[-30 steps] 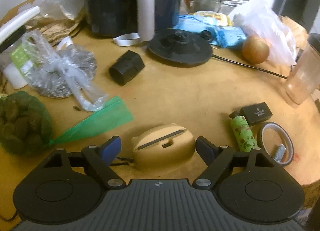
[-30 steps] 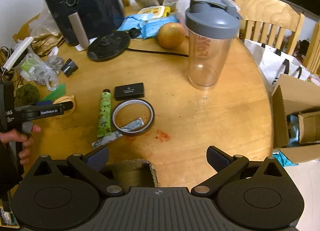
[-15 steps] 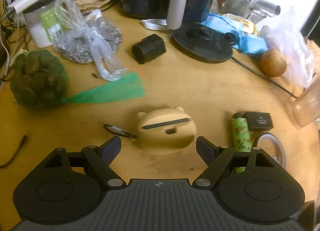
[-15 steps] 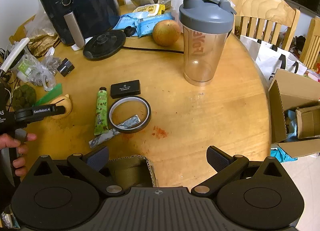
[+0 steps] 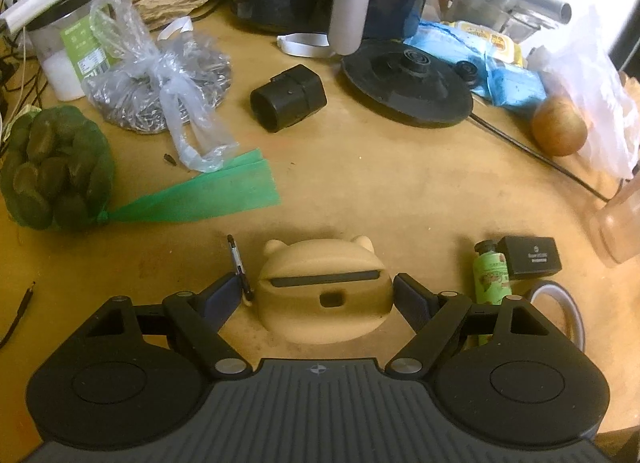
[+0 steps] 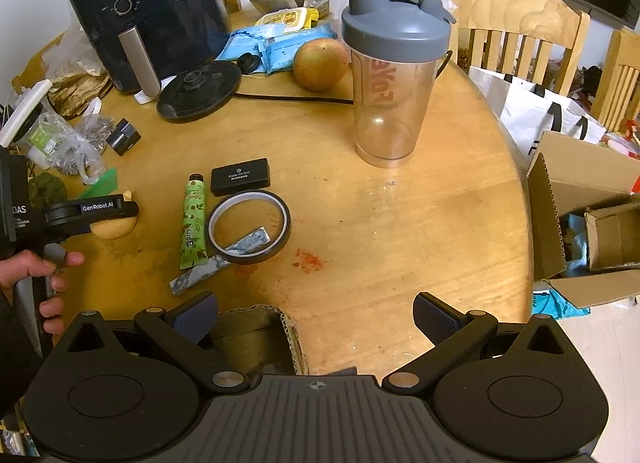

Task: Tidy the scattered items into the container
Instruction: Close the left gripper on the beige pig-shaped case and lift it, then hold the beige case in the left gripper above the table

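Left gripper [image 5: 322, 297]: jaws spread, straddling the tan bear-shaped holder [image 5: 324, 295]; the right pad sits just beside its flank, whether it touches I cannot tell; the left pad stands apart from it.
Tan bear-shaped holder: rests on the surface [image 5: 380, 191] between the jaws, ears toward 12 o'clock, slot across its top.
Small dark clip [image 5: 239, 267]: at 9 o'clock of the holder, against the left pad.
Green tube [image 5: 490, 277]: at 3 o'clock of the holder, cap toward 12 o'clock, touching the black case [image 5: 530, 257].
Tape ring [image 5: 560, 303]: at 4 o'clock of the tube, partly hidden by the gripper body.
Green net bag [image 5: 52, 171]: at 10 o'clock, its tail pointing toward the middle of the surface.
Black cylinder [image 5: 288, 97]: at 12 o'clock, well apart from the holder, lying on its side.
Right gripper [image 6: 316, 319]: jaws spread wide, nothing pinched, over the near rim of the surface.
Cardboard container [image 6: 256, 337]: directly under the right gripper, at 6 o'clock of the surface, its corrugated edge curving between the jaws.
Foil sachet [image 6: 224, 259]: in the right wrist view, lying partly inside the tape ring.
Shaker bottle [image 6: 394, 79]: upright at 1 o'clock, grey lid on.
Person's hand [image 6: 44, 275]: at 9 o'clock in the right wrist view, gripping the left gripper's handle.
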Demonstrator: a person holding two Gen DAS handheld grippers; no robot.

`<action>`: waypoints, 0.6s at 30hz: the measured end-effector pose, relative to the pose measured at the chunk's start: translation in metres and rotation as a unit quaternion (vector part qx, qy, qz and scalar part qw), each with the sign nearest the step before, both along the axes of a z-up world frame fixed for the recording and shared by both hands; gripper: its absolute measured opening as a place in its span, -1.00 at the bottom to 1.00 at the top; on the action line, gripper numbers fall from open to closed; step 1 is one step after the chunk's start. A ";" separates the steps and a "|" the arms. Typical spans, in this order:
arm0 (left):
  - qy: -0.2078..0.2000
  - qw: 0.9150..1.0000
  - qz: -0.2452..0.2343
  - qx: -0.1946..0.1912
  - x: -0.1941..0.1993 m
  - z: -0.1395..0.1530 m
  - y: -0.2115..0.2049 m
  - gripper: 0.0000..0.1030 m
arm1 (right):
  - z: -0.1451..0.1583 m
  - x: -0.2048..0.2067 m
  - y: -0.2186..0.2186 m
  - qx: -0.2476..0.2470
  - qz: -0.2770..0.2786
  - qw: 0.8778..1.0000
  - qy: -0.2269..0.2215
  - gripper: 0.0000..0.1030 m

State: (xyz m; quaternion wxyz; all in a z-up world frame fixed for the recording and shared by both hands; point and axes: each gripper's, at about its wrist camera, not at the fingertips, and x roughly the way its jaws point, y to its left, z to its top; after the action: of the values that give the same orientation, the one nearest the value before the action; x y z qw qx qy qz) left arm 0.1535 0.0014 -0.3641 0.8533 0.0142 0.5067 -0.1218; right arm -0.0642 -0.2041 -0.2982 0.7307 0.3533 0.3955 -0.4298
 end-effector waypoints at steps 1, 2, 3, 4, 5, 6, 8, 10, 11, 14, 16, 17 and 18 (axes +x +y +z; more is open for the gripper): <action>0.000 1.000 -0.001 0.003 0.000 -0.001 -0.001 0.61 | 0.000 0.000 0.000 0.000 0.000 1.000 0.000 1.00; 0.000 1.000 -0.003 0.006 0.000 -0.001 -0.001 0.61 | 0.000 -0.001 0.000 -0.001 -0.001 1.000 0.000 1.00; -0.002 1.000 -0.004 0.010 0.000 -0.002 -0.002 0.61 | 0.000 -0.001 0.000 -0.001 -0.001 1.000 0.000 1.00; -0.003 1.000 -0.005 0.012 0.000 -0.002 -0.002 0.61 | 0.000 -0.001 0.000 0.000 -0.001 1.000 0.000 1.00; -0.005 1.000 -0.006 0.012 0.000 -0.003 -0.002 0.61 | 0.000 -0.001 -0.001 0.000 -0.001 1.000 0.000 1.00; -0.007 1.000 -0.007 0.012 0.000 -0.003 -0.002 0.60 | 0.000 -0.001 -0.001 0.000 -0.001 1.000 0.000 1.00; -0.011 1.000 -0.007 0.011 0.001 -0.003 -0.002 0.58 | 0.000 -0.001 -0.001 0.000 0.001 1.000 0.000 1.00; -0.013 1.000 -0.009 0.004 0.001 -0.003 -0.002 0.49 | 0.000 0.000 -0.001 0.000 0.004 1.000 0.000 1.00; -0.013 1.000 -0.007 0.007 0.001 -0.002 -0.003 0.49 | -0.001 0.000 -0.001 0.000 0.005 1.000 0.000 1.00; -0.015 1.000 -0.002 0.014 -0.001 -0.001 -0.004 0.47 | -0.001 0.001 0.000 0.000 0.010 1.000 -0.001 1.00; -0.024 1.000 -0.002 0.012 -0.005 0.003 -0.001 0.47 | -0.001 0.001 0.000 0.000 0.013 1.000 -0.002 1.00; -0.030 1.000 -0.004 0.009 -0.007 0.006 0.001 0.47 | -0.001 0.001 -0.001 0.000 0.015 1.000 -0.003 1.00; -0.037 0.999 -0.005 0.007 -0.010 0.009 0.002 0.47 | -0.001 0.001 -0.001 0.001 0.016 1.000 -0.003 1.00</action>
State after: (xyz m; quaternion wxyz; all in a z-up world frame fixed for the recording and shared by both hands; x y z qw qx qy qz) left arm 0.1433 0.0037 -0.3552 0.8708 0.0272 0.4754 -0.1223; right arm -0.0631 -0.2051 -0.2996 0.7388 0.3487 0.3991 -0.4163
